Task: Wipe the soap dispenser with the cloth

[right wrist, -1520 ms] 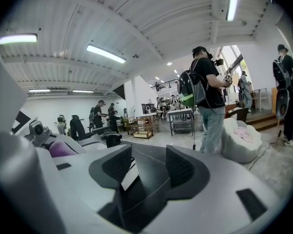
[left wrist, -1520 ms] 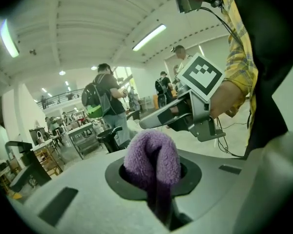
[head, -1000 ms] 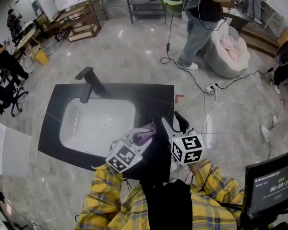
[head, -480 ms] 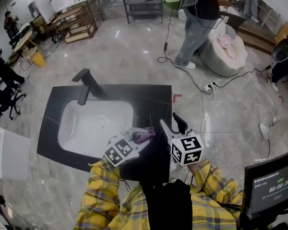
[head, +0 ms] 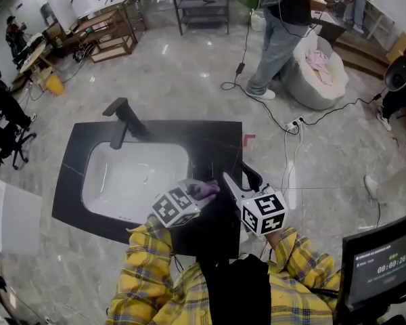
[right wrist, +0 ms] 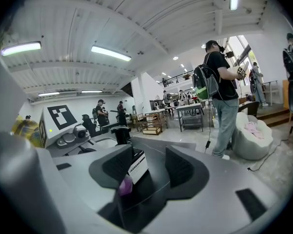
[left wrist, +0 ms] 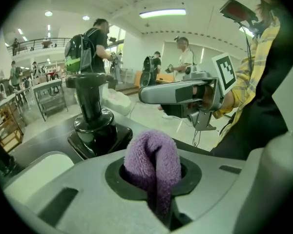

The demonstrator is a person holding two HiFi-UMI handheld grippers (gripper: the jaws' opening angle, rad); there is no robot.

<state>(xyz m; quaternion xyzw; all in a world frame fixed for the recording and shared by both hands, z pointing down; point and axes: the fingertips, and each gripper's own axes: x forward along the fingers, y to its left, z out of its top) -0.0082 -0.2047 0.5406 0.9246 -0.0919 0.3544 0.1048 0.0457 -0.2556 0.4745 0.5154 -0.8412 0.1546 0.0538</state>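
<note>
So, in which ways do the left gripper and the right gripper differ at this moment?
The left gripper is shut on the purple cloth; the right gripper has its jaws apart. In the head view the left gripper is by the basin, while the right gripper is nearer the right edge of the counter. Both carry a marker cube and point away from the person.
</note>
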